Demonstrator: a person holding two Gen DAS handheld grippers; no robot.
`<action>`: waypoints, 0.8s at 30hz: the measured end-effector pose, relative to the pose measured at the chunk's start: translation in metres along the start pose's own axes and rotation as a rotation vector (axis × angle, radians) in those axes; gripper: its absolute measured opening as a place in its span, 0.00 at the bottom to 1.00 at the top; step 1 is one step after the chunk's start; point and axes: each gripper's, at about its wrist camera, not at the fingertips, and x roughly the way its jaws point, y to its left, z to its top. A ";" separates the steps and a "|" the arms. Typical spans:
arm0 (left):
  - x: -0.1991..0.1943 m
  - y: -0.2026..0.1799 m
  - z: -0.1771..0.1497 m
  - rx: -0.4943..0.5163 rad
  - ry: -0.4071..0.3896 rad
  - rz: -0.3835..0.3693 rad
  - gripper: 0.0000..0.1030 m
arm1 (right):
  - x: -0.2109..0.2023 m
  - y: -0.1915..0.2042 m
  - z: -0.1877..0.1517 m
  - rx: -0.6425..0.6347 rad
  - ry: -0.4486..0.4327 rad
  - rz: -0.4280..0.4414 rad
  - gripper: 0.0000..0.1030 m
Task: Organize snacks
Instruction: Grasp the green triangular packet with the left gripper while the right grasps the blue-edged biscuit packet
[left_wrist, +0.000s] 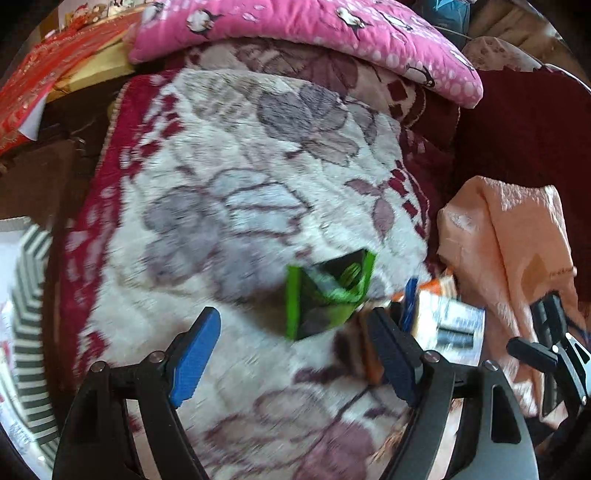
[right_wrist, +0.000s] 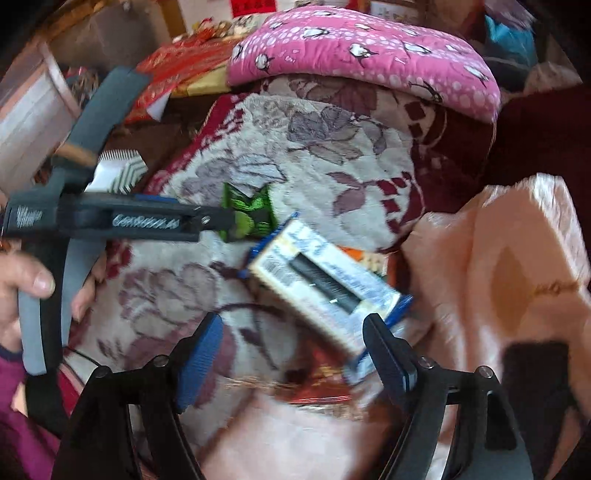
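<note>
Home, and I read it as a bedroom or living corner. I'm looking down on a plush floral blanket (left_wrist: 236, 206), cream with a dark red border, spread over a soft surface. A pink quilted pillow (right_wrist: 362, 51) with a penguin print sits at its far end. Peach satin cloth (right_wrist: 517, 258) is bunched at the right. Red and gold festive paper (left_wrist: 40, 85) and cardboard boxes (right_wrist: 122, 22) crowd the background. Domestic clutter throughout.
</note>
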 end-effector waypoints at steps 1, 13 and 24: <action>0.005 -0.002 0.003 -0.001 0.003 -0.005 0.79 | 0.003 -0.001 0.002 -0.018 0.007 0.002 0.82; 0.034 -0.014 0.011 -0.023 0.028 0.024 0.84 | 0.055 -0.009 0.023 -0.295 0.103 0.041 0.84; 0.020 0.011 0.001 0.011 -0.018 0.013 0.27 | 0.064 -0.015 0.019 -0.174 0.100 0.046 0.57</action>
